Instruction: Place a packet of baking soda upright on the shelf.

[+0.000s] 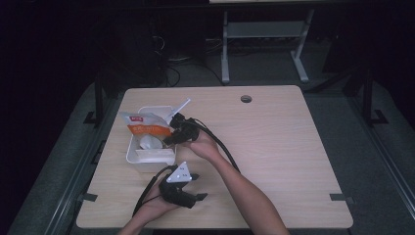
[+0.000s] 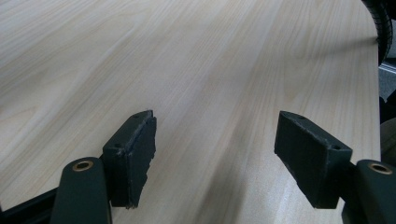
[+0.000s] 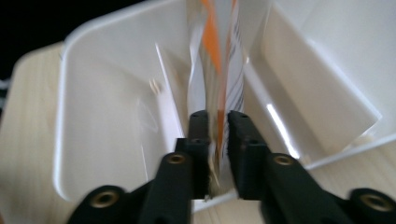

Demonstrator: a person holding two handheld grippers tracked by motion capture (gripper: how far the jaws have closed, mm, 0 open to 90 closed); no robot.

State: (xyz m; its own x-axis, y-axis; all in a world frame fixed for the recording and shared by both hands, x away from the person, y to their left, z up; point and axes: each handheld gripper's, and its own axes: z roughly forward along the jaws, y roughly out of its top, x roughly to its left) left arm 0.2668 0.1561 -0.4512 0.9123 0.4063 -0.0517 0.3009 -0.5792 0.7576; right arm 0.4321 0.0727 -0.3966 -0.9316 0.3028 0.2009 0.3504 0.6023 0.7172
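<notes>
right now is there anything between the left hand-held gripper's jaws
Nothing: in the left gripper view, the left hand-held gripper is open, with bare wooden table between its jaws.

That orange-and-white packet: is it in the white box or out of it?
Partly in: the packet is pinched by the right gripper, its far end above the box.

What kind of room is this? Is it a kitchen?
Probably not a kitchen; it looks like a lab or workshop. A bare wooden table has a cable hole, a metal desk frame stands behind, and a cabled hand-held gripper pinches a packet.
</notes>
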